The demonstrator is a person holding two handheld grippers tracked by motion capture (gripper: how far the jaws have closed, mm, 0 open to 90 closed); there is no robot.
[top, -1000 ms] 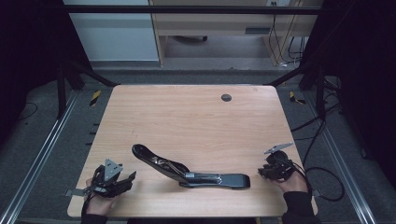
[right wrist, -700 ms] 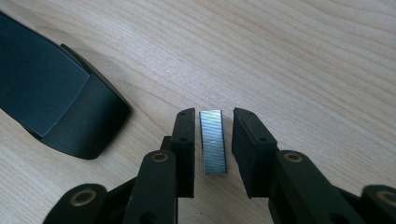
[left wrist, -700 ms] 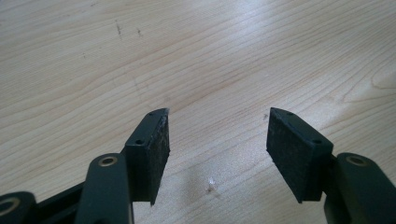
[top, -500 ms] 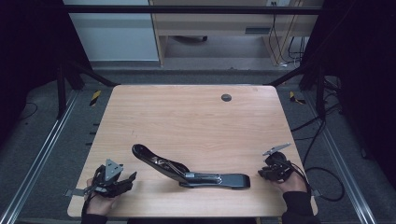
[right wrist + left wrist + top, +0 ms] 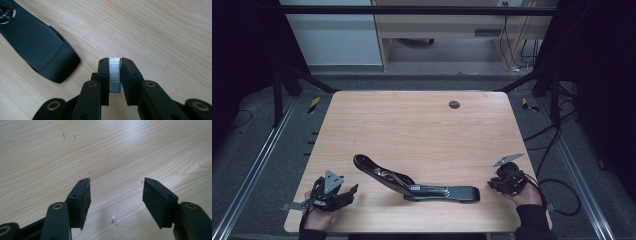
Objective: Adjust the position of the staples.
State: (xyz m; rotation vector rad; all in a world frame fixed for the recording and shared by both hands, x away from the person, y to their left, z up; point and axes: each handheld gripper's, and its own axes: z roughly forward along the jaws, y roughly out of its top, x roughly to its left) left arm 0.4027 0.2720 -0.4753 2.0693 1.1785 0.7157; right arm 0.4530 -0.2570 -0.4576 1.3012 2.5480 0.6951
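A long black two-part arm [image 5: 412,185] lies across the near middle of the wooden table [image 5: 422,130]; its rounded end [image 5: 37,47] reaches toward my right gripper. My right gripper [image 5: 492,184] rests at the near right, pointing left. Its jaws have just been closing and its pads now press on a small ribbed silvery metal piece [image 5: 115,75] held between them [image 5: 115,62]. At the near left, my left gripper [image 5: 352,192] sits low over the bare wood. In the left gripper view it stands open [image 5: 116,202] with nothing between its pads.
A small dark round grommet [image 5: 454,104] sits in the table top near the far edge. Metal rails [image 5: 262,165] run along both sides of the table, and cables [image 5: 557,185] trail off to the right.
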